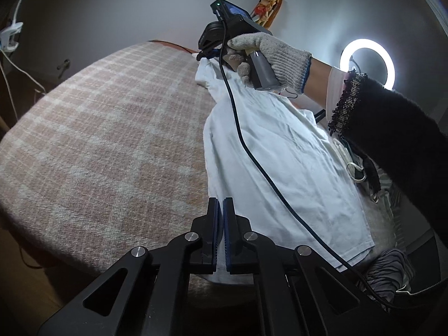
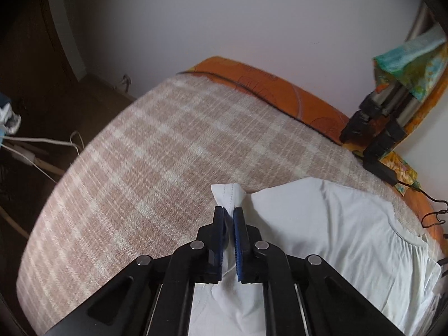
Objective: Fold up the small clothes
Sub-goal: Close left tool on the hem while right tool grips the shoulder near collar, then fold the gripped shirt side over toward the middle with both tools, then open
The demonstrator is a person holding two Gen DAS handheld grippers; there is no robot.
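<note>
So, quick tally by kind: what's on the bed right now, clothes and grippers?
White garment: 1
Striped grey garment: 1
Grippers: 2, left gripper and right gripper, both clamped on the white garment
Total: 4

White garment (image 1: 280,151) on checked blanket (image 1: 112,128)

The white garment (image 1: 280,151) is thin, matt cotton-like cloth, softly creased, with stitched hems. The bed's blanket (image 1: 112,128) is coarse woven cloth in a matt pink-and-cream check. The left hand-held gripper (image 1: 221,224) is matt black plastic with bright metal pivot pins and ribbed blue pads. The glove (image 1: 274,53) is rough grey knit.
</note>
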